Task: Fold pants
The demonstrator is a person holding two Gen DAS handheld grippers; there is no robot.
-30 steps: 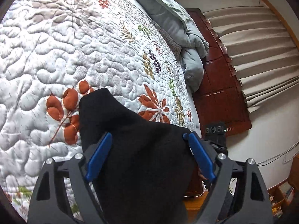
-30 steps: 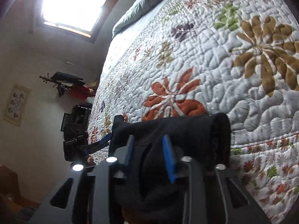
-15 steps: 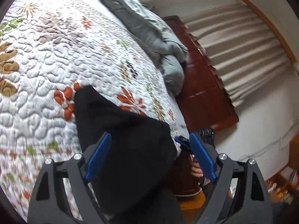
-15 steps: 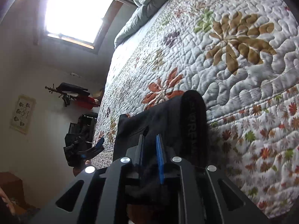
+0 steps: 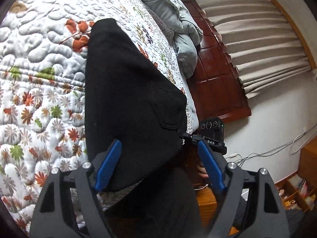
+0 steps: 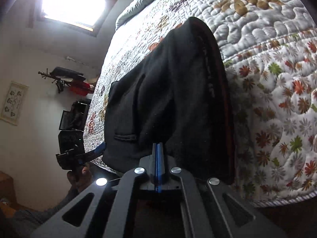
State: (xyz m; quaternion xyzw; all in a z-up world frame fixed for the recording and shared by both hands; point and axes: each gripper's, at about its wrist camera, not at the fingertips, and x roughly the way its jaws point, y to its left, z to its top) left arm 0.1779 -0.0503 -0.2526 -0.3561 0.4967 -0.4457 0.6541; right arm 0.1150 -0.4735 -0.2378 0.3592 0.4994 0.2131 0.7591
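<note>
At the near edge of the bed, black pants (image 5: 126, 91) lie draped over the floral quilt (image 5: 39, 45), with one end hanging past the mattress edge toward the person.

Right gripper (image 6: 158, 148): blue pads pressed flat together, clenched on a pinch of the pants' cloth at the lower hem area. How much cloth sits between the pads is hard to tell; it looks like a thin fold.

Left gripper (image 5: 158, 158): jaws spread wide and have just been closing a little. Pants' fabric lies between them, but the pads do not press on it, so nothing is held on this side.

Risks from here, as I judge them:
- Only one corner is secured. A pull from the right alone would likely drag the pants askew, bunching the fold line.
- The thin pinch could slip out if tension rises, since the knit looks thick and soft.
- Overhanging weight may slide the garment off the bed should the right grip let go.
- The left jaws may close on several layers, or on the quilt underneath, lifting bedding along with the pants.

Grey duvet (image 5: 184, 31) is heaped well apart at the headboard; no snag risk there.
</note>
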